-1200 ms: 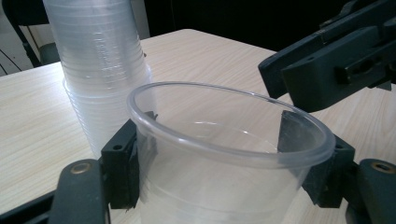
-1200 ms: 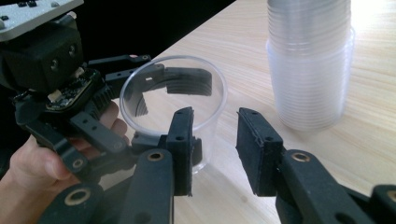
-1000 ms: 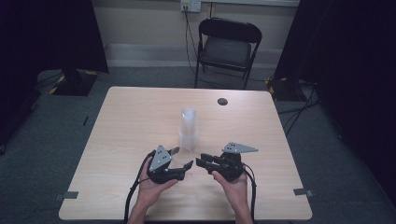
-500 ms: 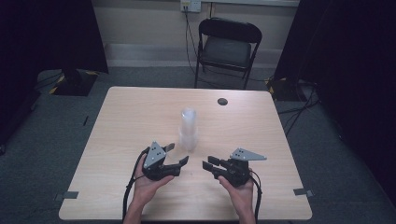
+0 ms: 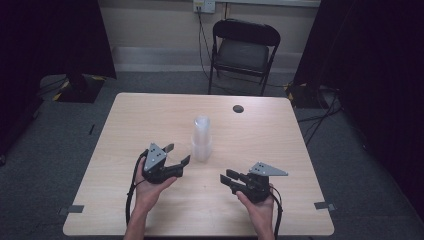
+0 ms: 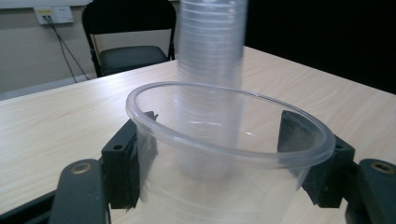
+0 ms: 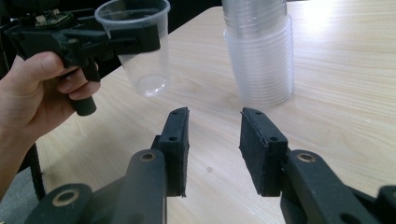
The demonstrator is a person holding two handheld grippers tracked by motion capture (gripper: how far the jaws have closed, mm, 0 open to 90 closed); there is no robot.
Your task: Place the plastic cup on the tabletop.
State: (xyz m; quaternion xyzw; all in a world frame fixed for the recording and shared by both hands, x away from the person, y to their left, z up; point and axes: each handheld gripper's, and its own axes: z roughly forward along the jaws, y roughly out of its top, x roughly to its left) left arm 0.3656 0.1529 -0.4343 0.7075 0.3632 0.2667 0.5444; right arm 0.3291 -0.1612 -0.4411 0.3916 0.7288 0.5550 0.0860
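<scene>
While clamped, clear cup (image 6: 224, 154) sits upright (apparently) between left tool (image 5: 177, 154) pads.

- The stack of clear cups (image 5: 202, 139) stands upright near the middle of the desk (image 5: 150, 115), the one tall obstacle there.
- The left tool (image 5: 176, 156), closed on a single clear cup (image 5: 181, 150), sits just left of the stack; the gap between them is narrow.
- The right tool (image 5: 226, 180), jaws parted with nothing between, has bare desk between it and the stack.
- A small dark disc (image 5: 238, 108) lies flat near the far edge.
- A folding chair (image 5: 243, 52) stands beyond the far edge.
</scene>
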